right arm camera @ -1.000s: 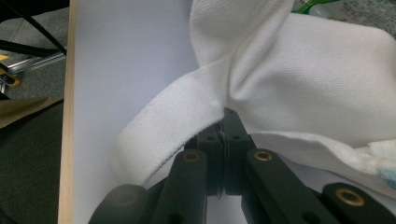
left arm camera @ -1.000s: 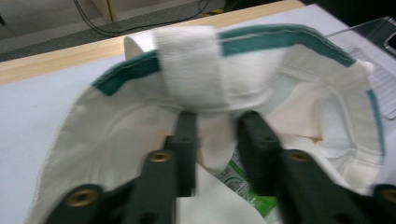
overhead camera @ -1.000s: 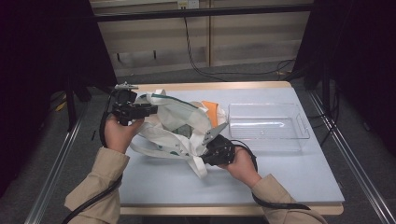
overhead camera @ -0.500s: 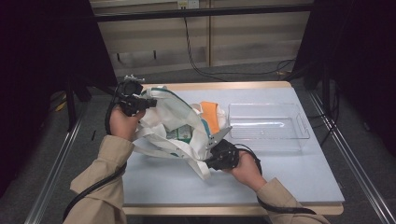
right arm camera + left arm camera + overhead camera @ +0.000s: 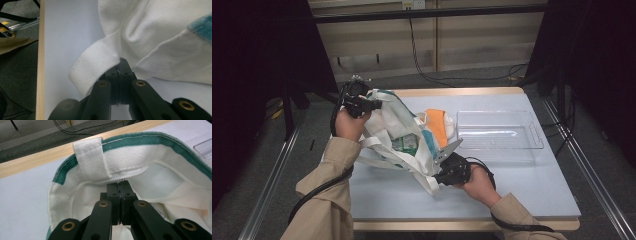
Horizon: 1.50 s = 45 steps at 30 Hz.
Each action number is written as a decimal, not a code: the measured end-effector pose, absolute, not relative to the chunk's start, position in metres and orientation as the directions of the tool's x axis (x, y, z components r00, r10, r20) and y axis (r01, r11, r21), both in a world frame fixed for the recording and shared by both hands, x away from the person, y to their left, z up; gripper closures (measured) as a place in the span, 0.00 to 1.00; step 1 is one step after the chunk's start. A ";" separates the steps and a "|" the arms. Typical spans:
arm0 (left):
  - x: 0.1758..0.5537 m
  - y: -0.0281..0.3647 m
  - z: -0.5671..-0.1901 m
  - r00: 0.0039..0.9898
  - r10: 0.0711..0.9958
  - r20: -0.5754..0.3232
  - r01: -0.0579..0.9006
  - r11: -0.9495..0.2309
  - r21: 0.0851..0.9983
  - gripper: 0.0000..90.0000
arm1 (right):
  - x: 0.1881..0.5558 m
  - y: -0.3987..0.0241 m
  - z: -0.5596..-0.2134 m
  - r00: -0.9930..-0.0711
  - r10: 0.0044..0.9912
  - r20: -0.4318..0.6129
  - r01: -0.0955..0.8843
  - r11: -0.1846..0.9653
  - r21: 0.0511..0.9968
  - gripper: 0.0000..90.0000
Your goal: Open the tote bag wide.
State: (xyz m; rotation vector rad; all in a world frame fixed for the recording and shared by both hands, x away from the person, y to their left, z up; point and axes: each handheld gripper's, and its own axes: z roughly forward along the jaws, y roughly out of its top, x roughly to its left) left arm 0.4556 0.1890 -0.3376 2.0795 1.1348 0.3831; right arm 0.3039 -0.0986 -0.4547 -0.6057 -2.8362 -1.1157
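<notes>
High view: white, green-trimmed tote bag (image 5: 397,132)

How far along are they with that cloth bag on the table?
Early on. Done: both tongs grip the bag, the left tongs having just closed on its green-edged rim, the right tongs on the fabric by a strap. In hand: holding it open. Left: the packet inside remains; the clear tray looks empty.
</notes>
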 end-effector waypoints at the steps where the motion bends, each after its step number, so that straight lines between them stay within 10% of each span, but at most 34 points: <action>1: 0.455 0.189 -0.337 0.579 0.812 -0.073 0.599 -0.363 0.714 0.99 | 0.304 -0.099 -0.454 -0.924 0.344 0.165 0.364 0.663 0.654 0.99; 9: 0.447 0.189 -0.337 0.580 0.810 -0.090 0.597 -0.347 0.724 0.99 | 0.304 -0.103 -0.439 -0.908 0.387 0.161 0.387 0.627 0.675 0.73; 22: 0.441 0.188 -0.333 0.604 0.793 -0.077 0.584 -0.375 0.720 0.99 | 0.314 -0.123 -0.407 -0.875 0.465 0.133 0.404 0.553 0.728 0.58; 36: 0.440 0.190 -0.332 0.608 0.790 -0.078 0.588 -0.383 0.713 0.99 | 0.334 -0.067 -0.411 -0.912 0.381 0.152 0.362 0.572 0.736 0.21; 45: 0.440 0.188 -0.332 0.607 0.790 -0.089 0.590 -0.373 0.716 1.00 | 0.341 -0.040 -0.426 -0.908 0.378 0.180 0.385 0.586 0.713 0.35</action>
